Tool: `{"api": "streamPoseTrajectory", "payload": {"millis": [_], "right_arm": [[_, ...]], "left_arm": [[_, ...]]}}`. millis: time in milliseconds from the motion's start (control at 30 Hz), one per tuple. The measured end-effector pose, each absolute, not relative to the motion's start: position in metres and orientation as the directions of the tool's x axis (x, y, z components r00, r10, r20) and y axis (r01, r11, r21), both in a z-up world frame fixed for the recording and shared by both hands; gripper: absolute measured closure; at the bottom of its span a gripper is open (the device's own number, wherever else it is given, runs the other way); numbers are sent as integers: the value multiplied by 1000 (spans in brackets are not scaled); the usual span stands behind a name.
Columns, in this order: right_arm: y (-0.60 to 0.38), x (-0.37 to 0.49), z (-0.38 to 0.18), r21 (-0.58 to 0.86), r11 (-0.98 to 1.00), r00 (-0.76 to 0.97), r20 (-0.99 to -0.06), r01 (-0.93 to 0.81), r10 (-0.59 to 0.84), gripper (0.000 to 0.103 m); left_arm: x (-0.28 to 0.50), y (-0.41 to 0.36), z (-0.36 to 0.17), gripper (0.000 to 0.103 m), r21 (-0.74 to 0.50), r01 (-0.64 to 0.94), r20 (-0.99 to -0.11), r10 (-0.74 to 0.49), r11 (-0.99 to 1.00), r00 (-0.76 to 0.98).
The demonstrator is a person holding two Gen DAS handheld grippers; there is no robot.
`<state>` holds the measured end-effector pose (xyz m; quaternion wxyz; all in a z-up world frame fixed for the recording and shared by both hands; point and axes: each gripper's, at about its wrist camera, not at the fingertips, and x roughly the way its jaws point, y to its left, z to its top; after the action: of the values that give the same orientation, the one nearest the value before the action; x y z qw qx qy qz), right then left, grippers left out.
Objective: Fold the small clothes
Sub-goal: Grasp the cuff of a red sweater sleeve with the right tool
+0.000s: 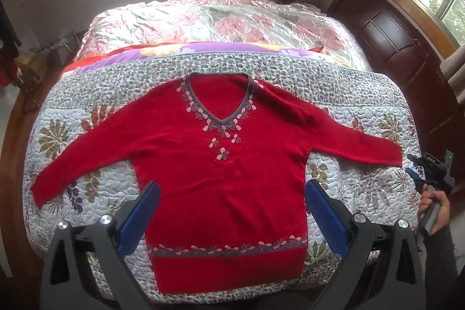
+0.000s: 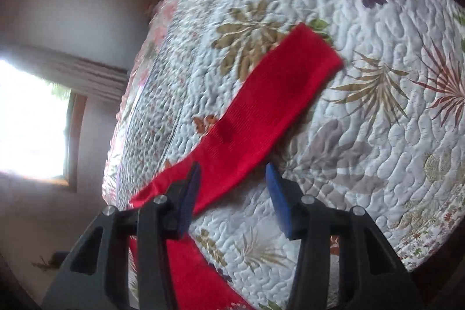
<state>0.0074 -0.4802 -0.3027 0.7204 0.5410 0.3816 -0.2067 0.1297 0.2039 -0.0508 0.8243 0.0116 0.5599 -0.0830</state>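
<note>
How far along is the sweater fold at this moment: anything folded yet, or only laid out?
Done: the red sweater lies flat, front up, on the quilt, both sleeves spread.

In hand: nothing gripped. The left claw is open above the sweater's body; the right claw is open over the right sleeve.

Left: every fold. Sleeves and hem remain unfolded.
</note>
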Motion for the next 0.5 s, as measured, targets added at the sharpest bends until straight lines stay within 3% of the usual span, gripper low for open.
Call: {"api": "streamPoseTrajectory", "payload": {"millis": [267, 500], "right_arm": [[-564, -1, -371, 682, 8, 678, -729, 732, 89, 59], [-587, 4, -393, 656, -19, 655, -751, 754, 86, 63]], "left_arm": [[132, 186, -70, 4, -36, 115, -952, -69, 993, 297], [134, 178, -73, 4, -25, 98, -956, -52, 995, 288]]}}
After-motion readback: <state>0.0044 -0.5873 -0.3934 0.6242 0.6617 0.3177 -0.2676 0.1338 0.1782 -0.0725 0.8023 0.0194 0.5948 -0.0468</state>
